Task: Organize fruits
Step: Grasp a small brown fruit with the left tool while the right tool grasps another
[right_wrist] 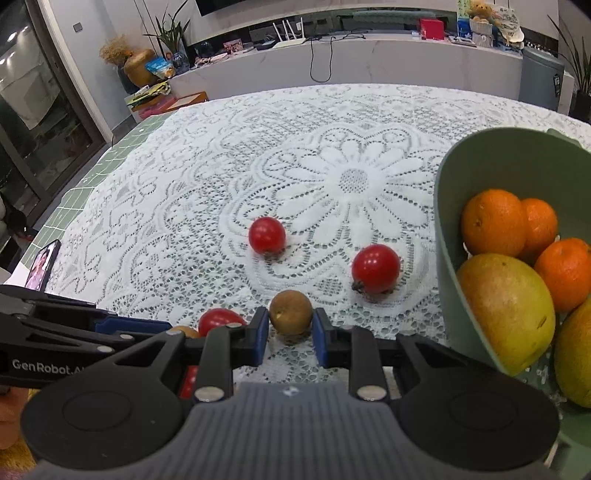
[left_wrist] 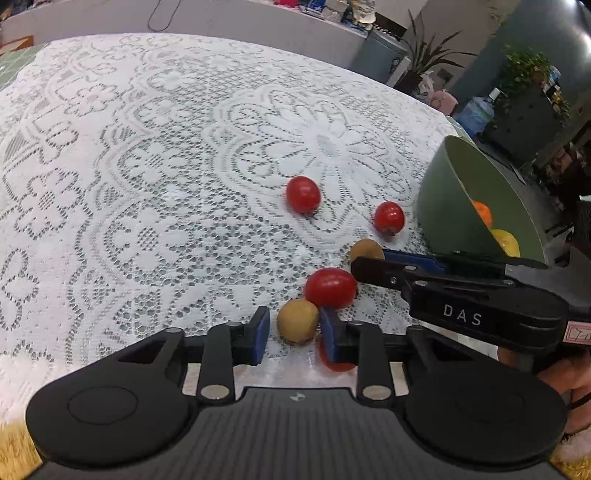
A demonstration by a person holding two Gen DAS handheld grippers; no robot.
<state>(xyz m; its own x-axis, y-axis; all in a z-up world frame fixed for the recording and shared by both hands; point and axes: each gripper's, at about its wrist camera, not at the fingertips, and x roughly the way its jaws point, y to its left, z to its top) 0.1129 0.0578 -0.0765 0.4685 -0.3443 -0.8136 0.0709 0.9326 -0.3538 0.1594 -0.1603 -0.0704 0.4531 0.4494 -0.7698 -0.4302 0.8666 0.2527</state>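
Observation:
On the lace tablecloth (left_wrist: 147,166) lie small fruits. My left gripper (left_wrist: 295,334) is shut on a yellow-brown round fruit (left_wrist: 297,320). A cherry tomato (left_wrist: 330,288) touches that fruit, and another tomato (left_wrist: 332,360) shows under the right finger. My right gripper (right_wrist: 290,330) is shut on a darker brown round fruit (right_wrist: 290,312); it also reaches in from the right in the left wrist view, where the right gripper (left_wrist: 369,260) holds the same brown fruit (left_wrist: 365,251). Two more tomatoes (right_wrist: 266,234) (right_wrist: 375,268) lie farther out. A green bowl (right_wrist: 454,258) at the right holds oranges (right_wrist: 493,221) and mangoes (right_wrist: 506,310).
A phone (right_wrist: 42,269) lies near the table's left edge. The left gripper's blue finger (right_wrist: 129,326) crosses the right wrist view low on the left. A counter with cables, boxes and potted plants (right_wrist: 170,33) runs behind the table.

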